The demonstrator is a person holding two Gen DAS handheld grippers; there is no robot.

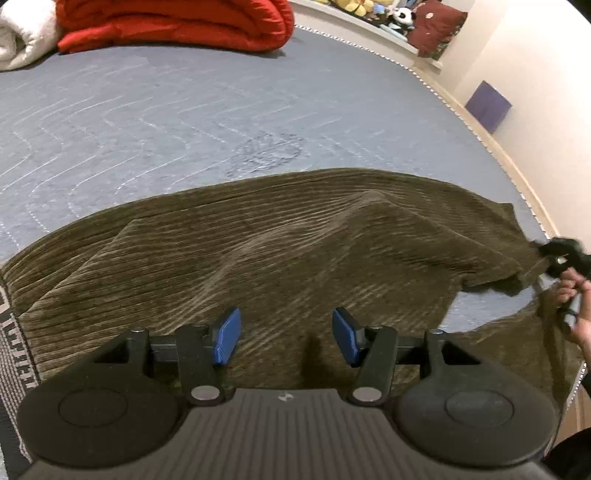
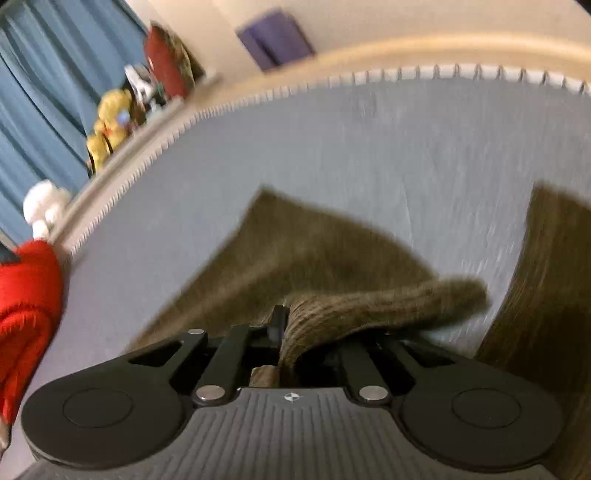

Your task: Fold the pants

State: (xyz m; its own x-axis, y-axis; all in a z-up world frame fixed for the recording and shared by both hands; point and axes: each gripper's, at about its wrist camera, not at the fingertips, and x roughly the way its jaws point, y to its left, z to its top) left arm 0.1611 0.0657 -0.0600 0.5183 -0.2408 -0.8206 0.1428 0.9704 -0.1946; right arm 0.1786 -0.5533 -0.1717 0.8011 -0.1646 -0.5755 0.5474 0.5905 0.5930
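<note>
Brown corduroy pants [image 1: 258, 243] lie spread across the grey bed cover [image 1: 147, 122]. My left gripper [image 1: 286, 338] is open, its blue pads [image 1: 227, 336] apart just above the near part of the pants, holding nothing. My right gripper [image 2: 284, 321] is shut on a bunched edge of the pants [image 2: 369, 299] and lifts it off the bed; the view is blurred by motion. In the left wrist view the right gripper [image 1: 557, 254] shows at the far right, holding the raised end of the pants.
A folded red blanket [image 1: 177, 22] and a white blanket [image 1: 22, 37] lie at the far side of the bed. Stuffed toys [image 1: 399, 16] sit on a ledge by the wall. The bed's edge [image 1: 491, 147] curves along the right. A purple box [image 1: 487, 105] is beyond it.
</note>
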